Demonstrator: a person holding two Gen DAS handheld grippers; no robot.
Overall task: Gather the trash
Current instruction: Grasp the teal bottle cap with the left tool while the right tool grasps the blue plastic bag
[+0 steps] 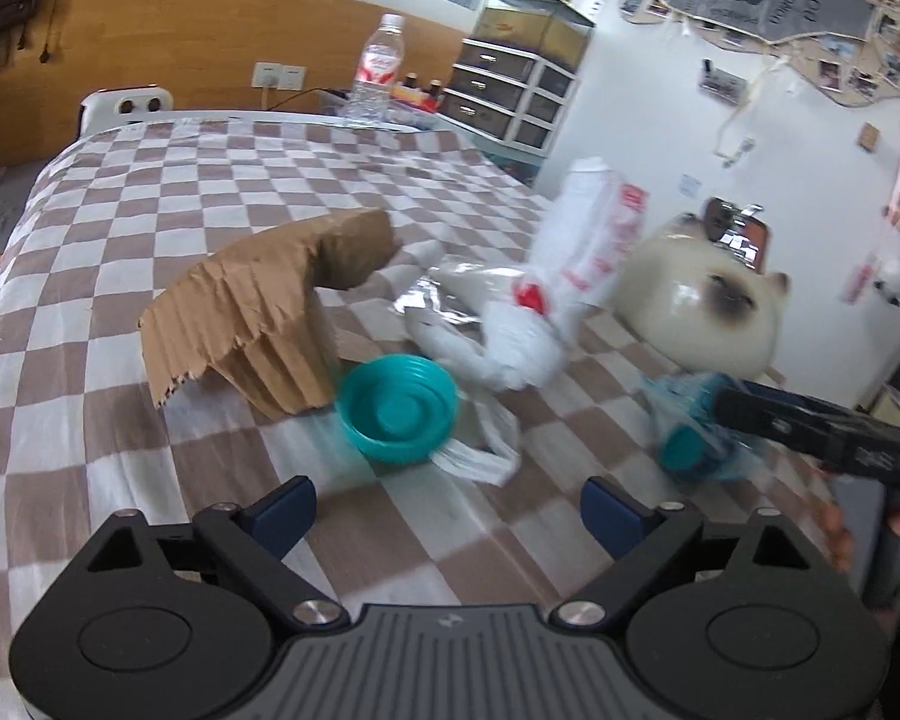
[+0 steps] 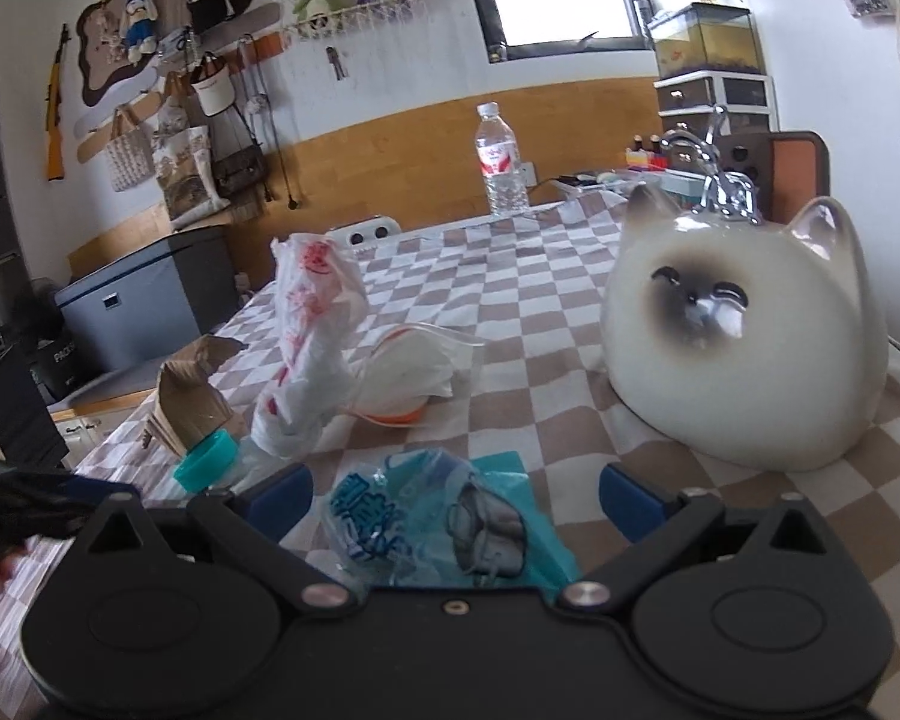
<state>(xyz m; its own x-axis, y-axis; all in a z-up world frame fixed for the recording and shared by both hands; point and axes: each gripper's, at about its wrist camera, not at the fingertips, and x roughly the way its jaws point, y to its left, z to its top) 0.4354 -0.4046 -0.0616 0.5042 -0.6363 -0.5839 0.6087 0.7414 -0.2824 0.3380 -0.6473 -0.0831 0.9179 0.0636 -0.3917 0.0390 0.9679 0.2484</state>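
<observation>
Left wrist view, going left to right: we see a checkered cloth (image 1: 120,228) covering the table, and on it a torn piece of brown corrugated cardboard (image 1: 258,312) standing bent at centre-left. Just right of it a teal lid (image 1: 399,414) lies tipped, touching or nearly touching the cardboard. Behind the lid there is a crumpled white plastic bag with red print (image 1: 570,276) standing up, with clear film around its base. Further right sits a cream cat-shaped ceramic piece (image 1: 696,306). At the far edge a water bottle (image 1: 378,72) stands upright.

The left gripper (image 1: 447,516) hangs over the near cloth, jaws wide, nothing between them; the lid lies just beyond its fingertips. No pad touches anything.

Right wrist view: we see the right gripper (image 2: 456,507) with jaws spread wide around a clear crumpled wrapper with blue print (image 2: 426,516) lying on the cloth. The wrapper sits between the blue pads, but we see a gap on both sides, so no grip. The cat piece stands just beyond and right of it.
</observation>
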